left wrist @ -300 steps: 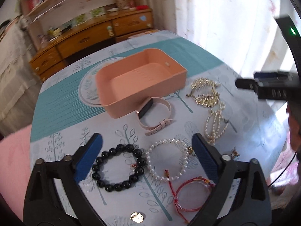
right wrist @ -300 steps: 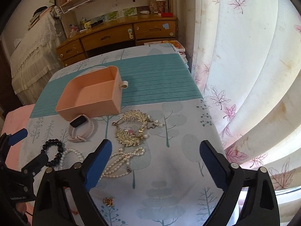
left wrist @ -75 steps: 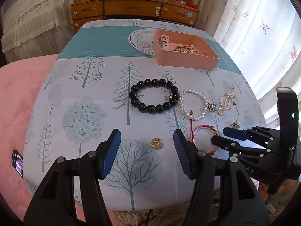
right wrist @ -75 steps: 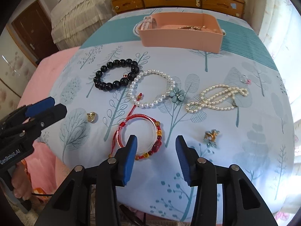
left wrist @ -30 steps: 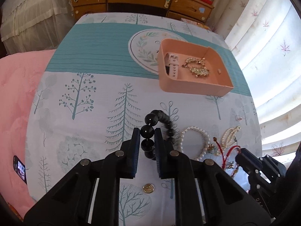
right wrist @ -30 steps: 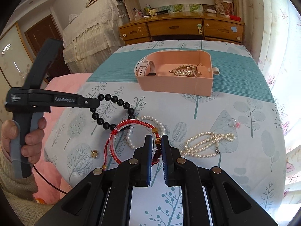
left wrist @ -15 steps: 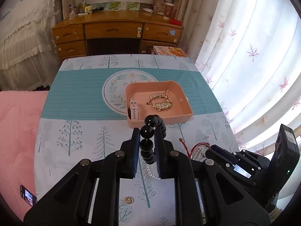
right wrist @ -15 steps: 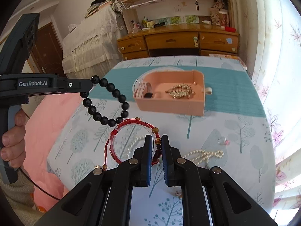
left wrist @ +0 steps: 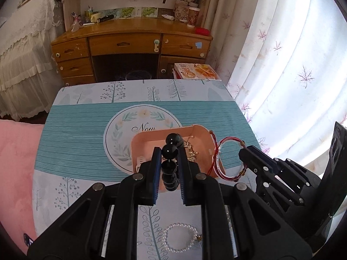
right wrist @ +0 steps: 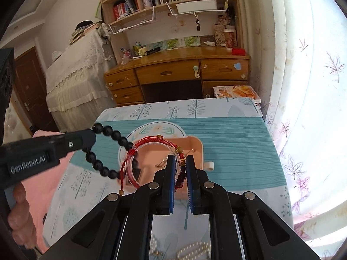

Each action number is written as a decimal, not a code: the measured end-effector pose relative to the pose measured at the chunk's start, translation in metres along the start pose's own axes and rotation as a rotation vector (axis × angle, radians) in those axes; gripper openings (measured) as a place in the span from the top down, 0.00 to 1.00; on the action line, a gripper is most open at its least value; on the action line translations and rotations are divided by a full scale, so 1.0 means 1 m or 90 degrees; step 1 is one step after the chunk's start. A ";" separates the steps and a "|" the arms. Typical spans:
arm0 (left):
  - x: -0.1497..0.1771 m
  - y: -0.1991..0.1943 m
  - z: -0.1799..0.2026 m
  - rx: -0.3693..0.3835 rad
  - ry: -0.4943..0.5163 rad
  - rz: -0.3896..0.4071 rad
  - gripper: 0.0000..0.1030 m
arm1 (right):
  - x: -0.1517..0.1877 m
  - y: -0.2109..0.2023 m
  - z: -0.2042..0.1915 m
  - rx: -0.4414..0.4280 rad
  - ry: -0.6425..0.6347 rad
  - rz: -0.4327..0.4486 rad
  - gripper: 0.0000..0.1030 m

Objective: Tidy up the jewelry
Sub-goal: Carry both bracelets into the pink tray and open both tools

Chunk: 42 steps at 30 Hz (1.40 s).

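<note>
A bedroom with a lace-covered bed (right wrist: 76, 80) at left, a wooden dresser (left wrist: 130, 49) at the far wall and pale curtains (left wrist: 282, 65) at right surrounds the desk (left wrist: 76, 134), covered in a teal tree-print cloth. Open cloth lies left of and beyond the pink tray (left wrist: 201, 134), which sits near the desk's right edge. The left tongs (left wrist: 170, 151) are clenched on a black bead bracelet (left wrist: 171, 149), held above the tray. Just to their right, the right tongs (right wrist: 181, 162) grip a red string bracelet (right wrist: 138, 151) over the tray's right wall. A gold chain (left wrist: 192, 151) lies in the tray; a pearl bracelet (left wrist: 180, 240) rests on the near cloth.
</note>
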<state>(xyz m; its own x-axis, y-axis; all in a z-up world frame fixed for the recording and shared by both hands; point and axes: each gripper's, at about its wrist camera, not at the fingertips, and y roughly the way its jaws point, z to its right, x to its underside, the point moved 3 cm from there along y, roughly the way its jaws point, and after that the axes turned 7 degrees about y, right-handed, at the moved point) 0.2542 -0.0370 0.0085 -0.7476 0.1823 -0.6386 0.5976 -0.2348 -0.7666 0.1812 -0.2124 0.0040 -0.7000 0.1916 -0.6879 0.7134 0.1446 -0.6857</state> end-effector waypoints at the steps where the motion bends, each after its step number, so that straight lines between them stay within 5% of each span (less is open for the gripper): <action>1: -0.002 0.010 0.000 -0.001 0.001 -0.006 0.88 | -0.005 0.009 0.001 0.006 0.005 -0.004 0.90; 11: -0.003 0.104 -0.010 -0.027 0.007 -0.071 0.88 | -0.014 0.114 0.014 0.053 0.040 -0.089 0.90; 20: 0.009 0.114 -0.014 -0.015 0.007 -0.090 0.82 | 0.007 0.163 0.015 0.047 0.050 -0.160 0.84; 25: 0.016 0.089 -0.008 -0.027 0.025 -0.046 0.82 | 0.015 0.155 0.016 0.045 0.047 -0.149 0.66; 31: 0.026 0.057 -0.009 -0.062 0.008 -0.012 0.82 | 0.024 0.125 0.010 0.034 0.037 -0.131 0.66; 42: 0.054 -0.012 -0.001 -0.031 0.001 0.070 0.82 | 0.051 0.054 -0.005 0.000 0.021 -0.107 0.66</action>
<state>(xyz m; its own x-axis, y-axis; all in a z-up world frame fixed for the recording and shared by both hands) 0.2066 -0.0234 -0.0171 -0.6766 0.1605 -0.7187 0.6890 -0.2064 -0.6948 0.1847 -0.1898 -0.0668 -0.8078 0.1967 -0.5556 0.5866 0.1765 -0.7904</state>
